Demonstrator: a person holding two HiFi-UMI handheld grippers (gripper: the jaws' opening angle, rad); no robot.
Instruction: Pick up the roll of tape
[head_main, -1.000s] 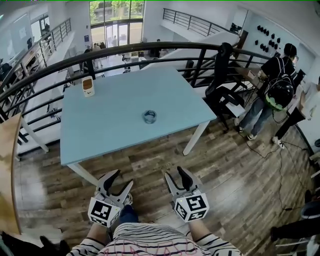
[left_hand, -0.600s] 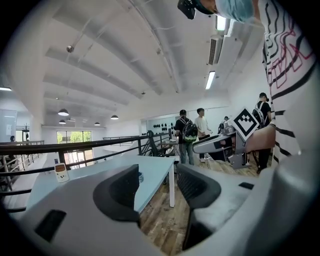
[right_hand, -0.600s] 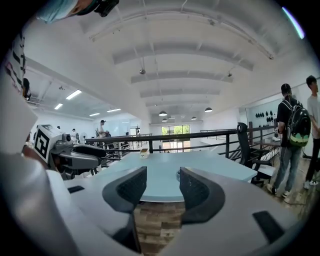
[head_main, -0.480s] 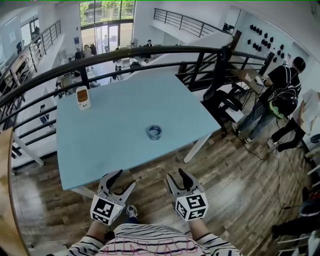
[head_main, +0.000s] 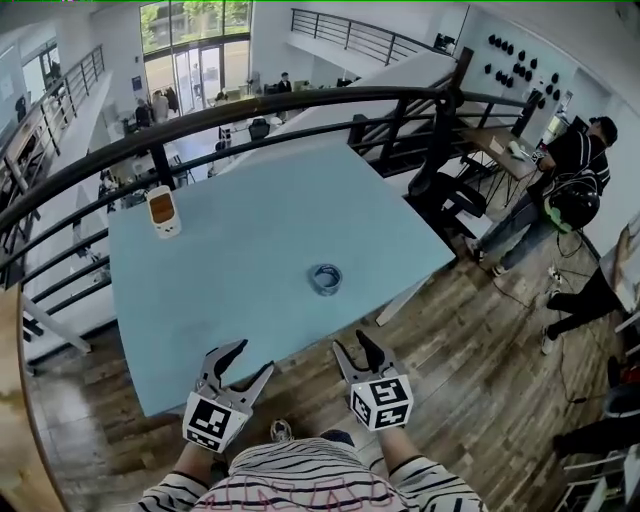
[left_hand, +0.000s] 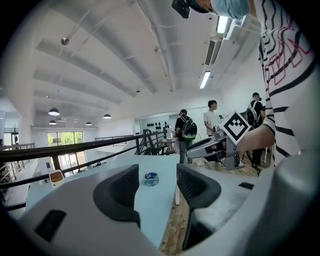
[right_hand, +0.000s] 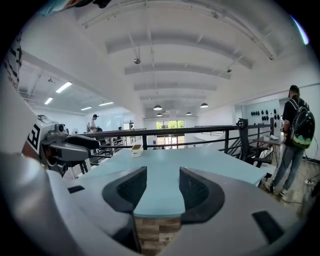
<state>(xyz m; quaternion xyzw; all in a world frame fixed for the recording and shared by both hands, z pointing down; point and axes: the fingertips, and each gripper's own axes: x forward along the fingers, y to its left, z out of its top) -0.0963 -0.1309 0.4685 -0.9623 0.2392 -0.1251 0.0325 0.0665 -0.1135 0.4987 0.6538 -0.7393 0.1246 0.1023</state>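
No readable text, brand, number or sign to report. Black-and-white square marker patterns on the left hand-held gripper (head_main: 252, 357) and right hand-held gripper (head_main: 352, 345), coded blocks rather than letters. Any print on the roll of tape (head_main: 325, 278) or the small white device (head_main: 162, 211) on the bench (head_main: 250, 220) too small to read.
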